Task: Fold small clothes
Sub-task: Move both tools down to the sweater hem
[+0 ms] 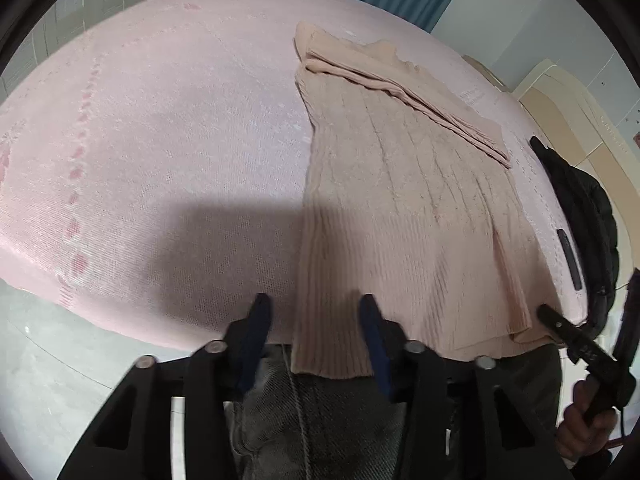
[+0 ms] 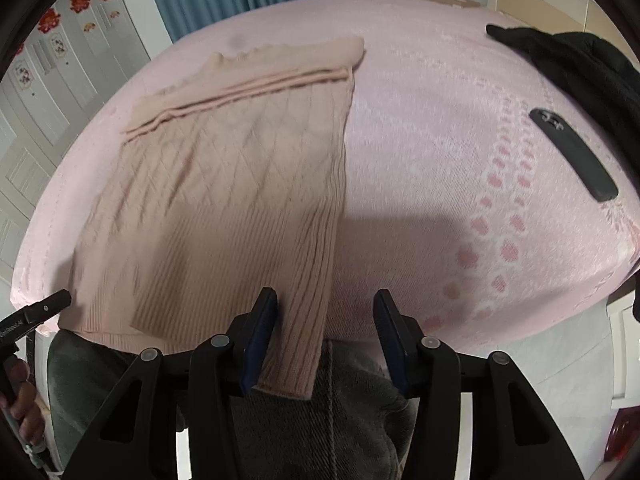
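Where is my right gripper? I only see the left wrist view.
Observer: The right gripper is open at the bed's near edge, with the sleeve between its fingers.
Operator: What's on the cupboard doors?
Observer: Red flower stickers on the white doors.
Operator: Does that dark bar touch the black jacket?
Observer: No, the bar lies flat, apart from the jacket.

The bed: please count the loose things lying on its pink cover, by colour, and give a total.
Beige-pink: 1, the knit sweater
Black: 2, the jacket and the flat bar-shaped thing
Total: 3 on the pink cover
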### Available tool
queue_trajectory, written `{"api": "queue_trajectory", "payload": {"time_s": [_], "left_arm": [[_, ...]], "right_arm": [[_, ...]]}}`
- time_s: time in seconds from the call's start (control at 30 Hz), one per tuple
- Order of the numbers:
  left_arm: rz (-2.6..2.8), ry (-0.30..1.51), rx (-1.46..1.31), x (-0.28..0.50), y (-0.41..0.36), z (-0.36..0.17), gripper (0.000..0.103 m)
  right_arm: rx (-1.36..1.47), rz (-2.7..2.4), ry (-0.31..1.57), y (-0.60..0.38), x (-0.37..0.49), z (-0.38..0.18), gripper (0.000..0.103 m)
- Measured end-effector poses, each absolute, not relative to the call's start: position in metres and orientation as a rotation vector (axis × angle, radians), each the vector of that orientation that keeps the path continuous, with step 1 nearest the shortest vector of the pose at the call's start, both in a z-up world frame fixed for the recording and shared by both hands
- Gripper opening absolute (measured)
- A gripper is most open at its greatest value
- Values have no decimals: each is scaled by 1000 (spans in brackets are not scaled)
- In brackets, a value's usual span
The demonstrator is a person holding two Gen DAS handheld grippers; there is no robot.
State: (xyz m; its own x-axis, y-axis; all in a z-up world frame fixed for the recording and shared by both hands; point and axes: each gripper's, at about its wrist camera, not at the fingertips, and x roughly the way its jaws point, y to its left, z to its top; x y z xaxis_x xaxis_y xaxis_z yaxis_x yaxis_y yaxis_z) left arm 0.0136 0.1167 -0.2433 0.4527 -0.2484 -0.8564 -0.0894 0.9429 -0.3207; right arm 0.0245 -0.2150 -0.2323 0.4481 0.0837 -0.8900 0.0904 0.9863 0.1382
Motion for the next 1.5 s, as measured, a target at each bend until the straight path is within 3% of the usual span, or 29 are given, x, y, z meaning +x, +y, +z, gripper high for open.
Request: {"api": "queue_trajectory", "payload": {"time_s": [0.2, 0.57, 0.87, 1.23, 1.5], "left_arm": [[-110, 1097, -378, 12, 114, -246, 27], [-148, 1076, -505, 34, 119, -253, 32], [-185, 1071, -637, 66, 128, -260, 30], [-207, 1076, -539, 25, 114, -256, 30], [-199, 1070, -501, 32, 108, -255, 30]], "right_arm": [[131, -18, 1123, -208, 26, -236, 47], [143, 4, 1128, -209, 29, -239, 50], [120, 39, 1139, -203, 35, -241, 63], [192, 69, 1135, -217, 25, -237, 63], [400, 64, 1130, -241, 32, -238, 54]]}}
